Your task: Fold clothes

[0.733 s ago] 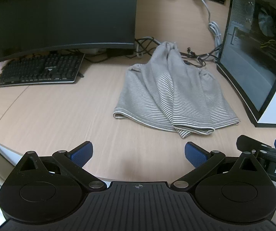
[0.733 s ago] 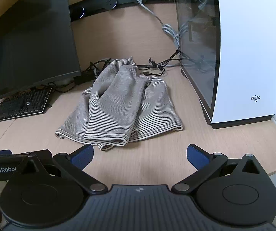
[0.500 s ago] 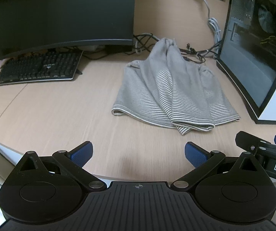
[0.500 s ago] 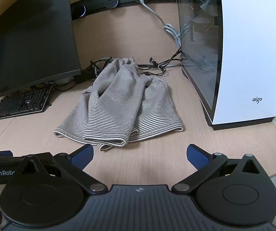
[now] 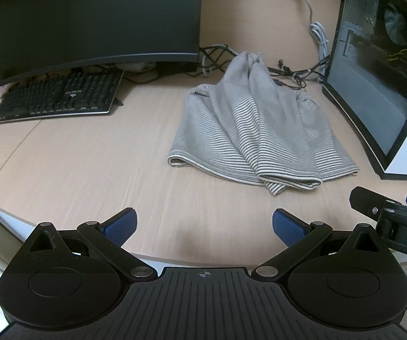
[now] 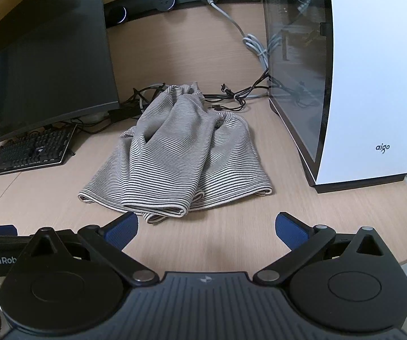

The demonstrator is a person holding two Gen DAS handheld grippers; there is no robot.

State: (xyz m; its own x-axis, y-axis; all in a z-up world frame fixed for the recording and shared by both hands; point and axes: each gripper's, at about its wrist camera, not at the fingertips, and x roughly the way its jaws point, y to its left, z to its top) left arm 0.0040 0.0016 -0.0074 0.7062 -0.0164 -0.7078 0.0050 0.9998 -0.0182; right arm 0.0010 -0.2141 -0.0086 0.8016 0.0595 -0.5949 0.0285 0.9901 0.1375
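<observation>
A grey-and-white striped garment (image 5: 257, 130) (image 6: 180, 153) lies crumpled in loose folds on the pale wooden desk (image 5: 84, 170) (image 6: 231, 240), its hem toward me. My left gripper (image 5: 202, 223) hovers open over the desk's front edge, short of the garment and left of its hem. My right gripper (image 6: 206, 226) also stands open, its left blue pad close to the garment's front fold without touching it. Nothing sits between either pair of fingers. The right gripper's side (image 5: 390, 212) shows at the right of the left wrist view.
A dark curved monitor (image 5: 90, 19) (image 6: 41, 65) and a black keyboard (image 5: 58, 96) (image 6: 33, 150) stand at the back left. A white computer case with a glass side (image 5: 385, 85) (image 6: 345, 79) blocks the right. Tangled cables (image 5: 294, 73) (image 6: 237, 96) lie behind the garment.
Both grippers have crept slightly forward toward the garment, which now sits a little lower and closer in each view. The jaws stay wide apart.
</observation>
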